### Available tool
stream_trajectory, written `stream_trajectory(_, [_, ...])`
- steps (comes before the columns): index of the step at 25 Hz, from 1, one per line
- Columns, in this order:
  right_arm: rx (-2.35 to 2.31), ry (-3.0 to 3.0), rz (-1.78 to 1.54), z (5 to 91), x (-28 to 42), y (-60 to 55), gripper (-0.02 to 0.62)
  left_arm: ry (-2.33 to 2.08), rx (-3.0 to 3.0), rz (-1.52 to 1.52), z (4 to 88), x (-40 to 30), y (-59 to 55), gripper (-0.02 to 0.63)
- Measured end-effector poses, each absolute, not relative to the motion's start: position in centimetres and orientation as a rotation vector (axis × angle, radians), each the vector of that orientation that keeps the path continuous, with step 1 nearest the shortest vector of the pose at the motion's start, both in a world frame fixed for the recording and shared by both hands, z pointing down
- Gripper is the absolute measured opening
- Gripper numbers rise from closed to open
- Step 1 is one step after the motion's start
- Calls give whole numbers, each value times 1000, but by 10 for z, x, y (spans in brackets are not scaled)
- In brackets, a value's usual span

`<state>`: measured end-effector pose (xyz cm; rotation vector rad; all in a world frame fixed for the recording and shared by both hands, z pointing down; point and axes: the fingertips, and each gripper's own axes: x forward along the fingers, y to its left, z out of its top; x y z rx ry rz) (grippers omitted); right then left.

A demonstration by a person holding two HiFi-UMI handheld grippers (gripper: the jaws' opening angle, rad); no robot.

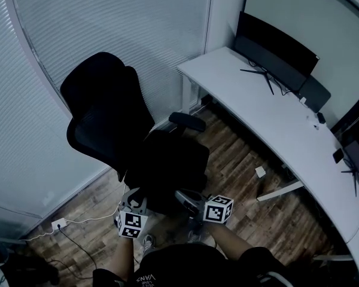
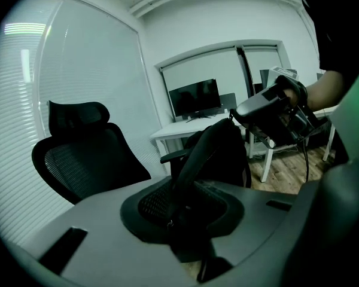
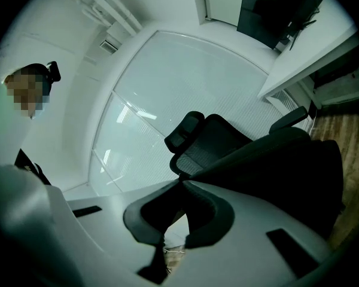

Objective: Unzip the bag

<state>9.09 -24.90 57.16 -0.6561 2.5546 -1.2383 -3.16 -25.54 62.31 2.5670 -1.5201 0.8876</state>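
Black bag [image 1: 170,166] on office chair [image 1: 102,118] seat. Left gripper [image 2: 188,202] clamps strap [image 2: 206,154]; right gripper [image 3: 180,184] closed at bag edge. Desk [image 1: 269,124], monitor [image 1: 275,49] beyond chair. Garment [image 1: 145,278] reads VANS.

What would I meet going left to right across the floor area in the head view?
White power strip → left gripper → right gripper → small white object on the floor → white desk leg.

Pinched between pads of left gripper [image 2: 188,214]: black fabric strap [image 2: 194,160] of black soft bag [image 2: 230,157]. Left of it: black mesh office chair [image 2: 87,160] (headrest upright). Behind: white desk [image 2: 182,129], dark flat monitor [image 2: 194,97]. Upper right: right gripper [image 2: 269,109], in a hand [image 2: 323,91].
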Motion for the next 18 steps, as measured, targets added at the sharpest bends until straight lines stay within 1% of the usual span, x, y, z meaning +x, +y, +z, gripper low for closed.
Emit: stream_trajectory(18, [-779,2429,-1250,580,158,-289,46,-1621,2506,859,613,-30,-277,95])
